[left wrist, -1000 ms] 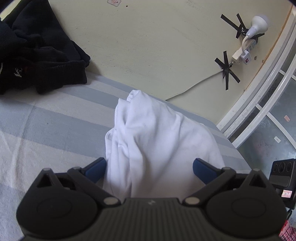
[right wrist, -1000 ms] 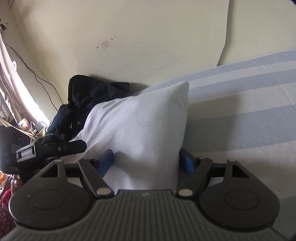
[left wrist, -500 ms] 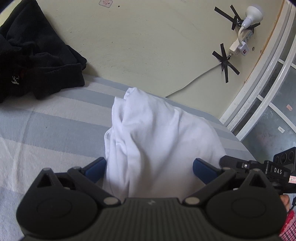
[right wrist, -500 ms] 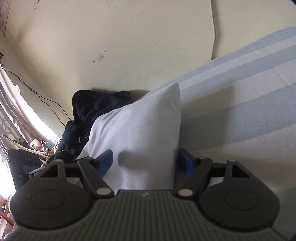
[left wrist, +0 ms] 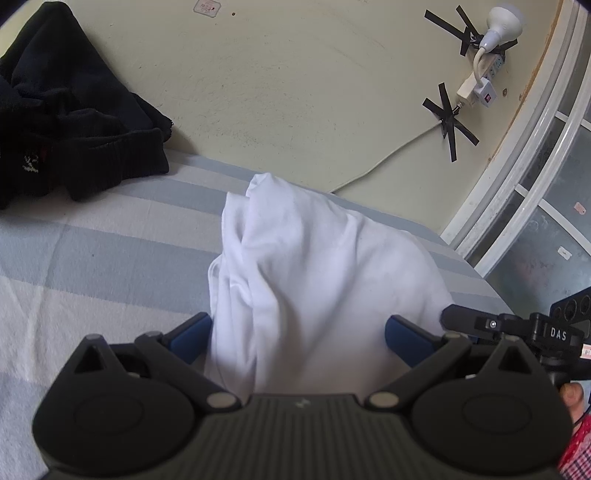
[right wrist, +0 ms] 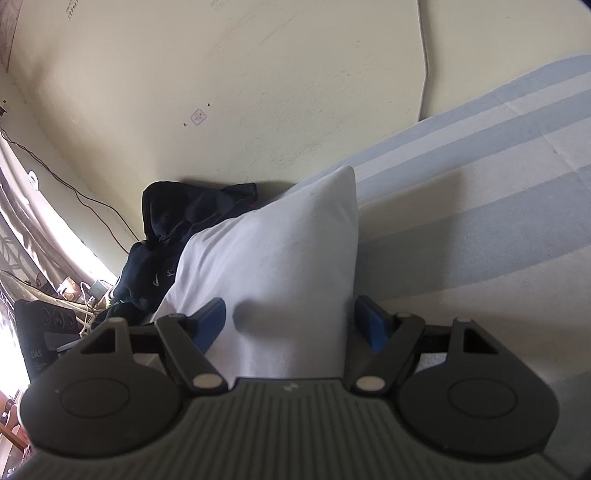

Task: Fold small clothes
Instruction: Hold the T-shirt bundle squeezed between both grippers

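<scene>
White cotton garment [left wrist: 314, 280], draped between both released tongs, left tongs [left wrist: 299, 332] and right tongs [right wrist: 291, 317], on the striped bed [left wrist: 92, 266]; black clothes [left wrist: 70, 129] at ten o'clock. Clench on one edge layer, keeping the corners level.

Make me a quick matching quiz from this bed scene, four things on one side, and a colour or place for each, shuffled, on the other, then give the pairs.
Things:
1. garment between the gripper fingers
2. heap of clothes
3. bedsheet
4. bulb

Descriptions:
A. taped to the wall
B. blue and pale stripes
C. white, bunched up on the bed
D. black, lying against the wall

Pairs: 1-C, 2-D, 3-B, 4-A
</scene>
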Tool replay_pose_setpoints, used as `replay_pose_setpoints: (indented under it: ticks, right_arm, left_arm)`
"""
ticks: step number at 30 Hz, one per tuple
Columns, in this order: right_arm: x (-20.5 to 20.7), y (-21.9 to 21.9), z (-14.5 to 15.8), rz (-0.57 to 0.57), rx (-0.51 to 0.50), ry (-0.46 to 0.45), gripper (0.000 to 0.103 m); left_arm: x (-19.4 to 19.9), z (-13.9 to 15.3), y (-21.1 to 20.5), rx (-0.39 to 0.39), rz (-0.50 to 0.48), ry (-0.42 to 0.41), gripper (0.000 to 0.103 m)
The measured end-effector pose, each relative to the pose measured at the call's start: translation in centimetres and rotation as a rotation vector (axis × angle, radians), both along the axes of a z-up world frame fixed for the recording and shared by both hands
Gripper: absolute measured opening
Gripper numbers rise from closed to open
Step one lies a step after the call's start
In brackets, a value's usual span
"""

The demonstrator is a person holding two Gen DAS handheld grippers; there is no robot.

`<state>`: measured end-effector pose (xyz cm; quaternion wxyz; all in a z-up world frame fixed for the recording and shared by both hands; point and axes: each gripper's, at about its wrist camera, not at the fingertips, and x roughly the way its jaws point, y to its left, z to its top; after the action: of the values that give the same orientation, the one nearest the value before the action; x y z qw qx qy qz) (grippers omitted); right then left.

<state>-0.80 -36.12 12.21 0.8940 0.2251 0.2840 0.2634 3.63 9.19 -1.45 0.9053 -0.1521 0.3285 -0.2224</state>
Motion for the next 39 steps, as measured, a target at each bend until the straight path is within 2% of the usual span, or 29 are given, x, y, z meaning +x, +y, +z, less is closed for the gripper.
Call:
replay_pose_setpoints:
  ticks: [12, 20, 39]
  right_arm:
    - [-0.1, 0.0, 0.0, -0.006, 0.0, -0.001, 0.079]
    - [-0.1, 0.0, -0.1, -0.005, 0.0, -0.001, 0.079]
    - [-0.1, 0.0, 0.0, -0.005, -0.001, -0.001, 0.079]
  left_arm:
    - [-0.5, -0.2, 1.2, -0.067, 0.025, -0.001, 0.103]
    - [-0.4, 0.1, 0.3, 0.001, -0.007, 0.005, 0.103]
    - [-0.2, 0.1, 0.4, 0.005, -0.023, 0.007, 0.103]
